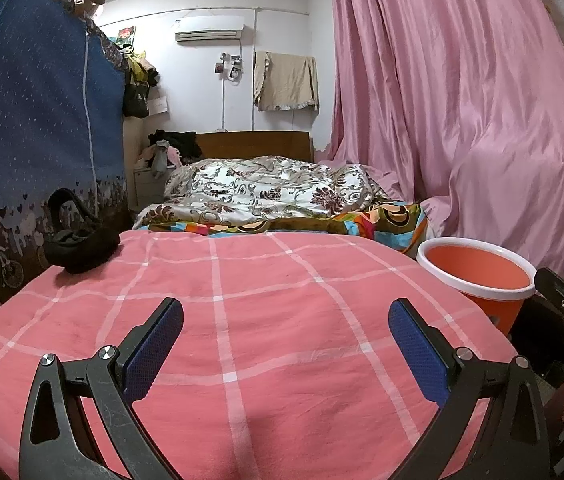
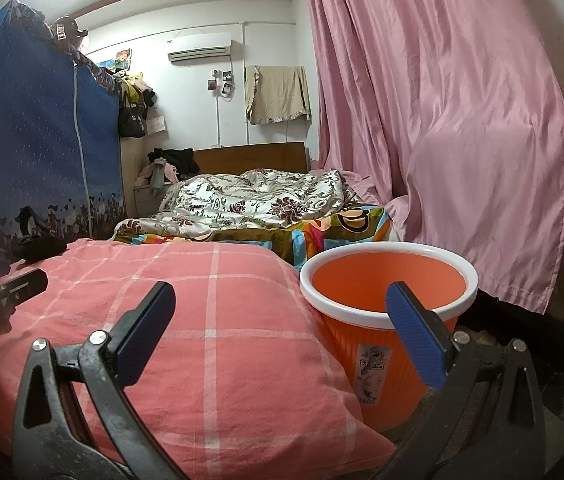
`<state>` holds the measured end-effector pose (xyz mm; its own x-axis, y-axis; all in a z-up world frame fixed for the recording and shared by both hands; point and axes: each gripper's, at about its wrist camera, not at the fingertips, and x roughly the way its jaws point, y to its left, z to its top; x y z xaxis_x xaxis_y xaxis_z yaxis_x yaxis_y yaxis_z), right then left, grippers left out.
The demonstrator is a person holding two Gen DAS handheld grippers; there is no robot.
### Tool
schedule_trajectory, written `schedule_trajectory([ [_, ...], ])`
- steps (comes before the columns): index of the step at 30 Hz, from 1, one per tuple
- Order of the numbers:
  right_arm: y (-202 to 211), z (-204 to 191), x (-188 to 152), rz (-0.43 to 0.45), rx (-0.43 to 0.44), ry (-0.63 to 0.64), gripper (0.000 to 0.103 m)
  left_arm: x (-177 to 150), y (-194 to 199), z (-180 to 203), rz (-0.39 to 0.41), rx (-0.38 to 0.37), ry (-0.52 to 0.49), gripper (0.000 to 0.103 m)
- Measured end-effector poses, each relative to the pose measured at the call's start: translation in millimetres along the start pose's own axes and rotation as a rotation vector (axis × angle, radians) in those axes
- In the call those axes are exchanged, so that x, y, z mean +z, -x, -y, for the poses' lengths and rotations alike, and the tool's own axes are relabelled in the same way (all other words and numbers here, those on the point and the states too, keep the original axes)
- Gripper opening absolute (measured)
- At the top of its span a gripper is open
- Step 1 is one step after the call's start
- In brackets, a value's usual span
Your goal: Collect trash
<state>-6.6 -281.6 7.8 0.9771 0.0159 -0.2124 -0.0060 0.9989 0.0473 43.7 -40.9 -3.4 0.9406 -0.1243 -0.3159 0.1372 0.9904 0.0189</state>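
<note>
While hovering over pink checked pillow (image 1: 266,320): left hand-held gripper (image 1: 286,344) wide, empty. Dark cloth (image 1: 82,248) at 10 o'clock, likely trash. Right view: right hand-held gripper (image 2: 282,336) wide, empty; orange bin (image 2: 386,300) at 1 o'clock, beside pillow for drop-off.

**The bed and what lies on it**

The bed (image 1: 394,220) carries a pink checked pillow (image 1: 262,340) at six o'clock. On the pillow, at ten o'clock, lies a black cloth bundle (image 1: 82,246). Behind, at twelve o'clock, a floral quilt (image 1: 266,190) lies crumpled on a colourful sheet (image 2: 310,232) — touching the pillow's far edge.
</note>
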Motion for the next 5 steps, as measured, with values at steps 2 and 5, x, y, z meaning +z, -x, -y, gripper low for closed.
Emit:
schedule_trajectory([
  [2,-0.3,0.5,0.4,0.000,0.000,0.000,0.103,-0.2,0.2,0.2,0.001,0.003,-0.003,0.101],
  [5,0.6,-0.8,-0.3,-0.001,0.000,0.001,0.103,-0.5,1.1,-1.4,0.002,0.005,-0.002,0.101],
])
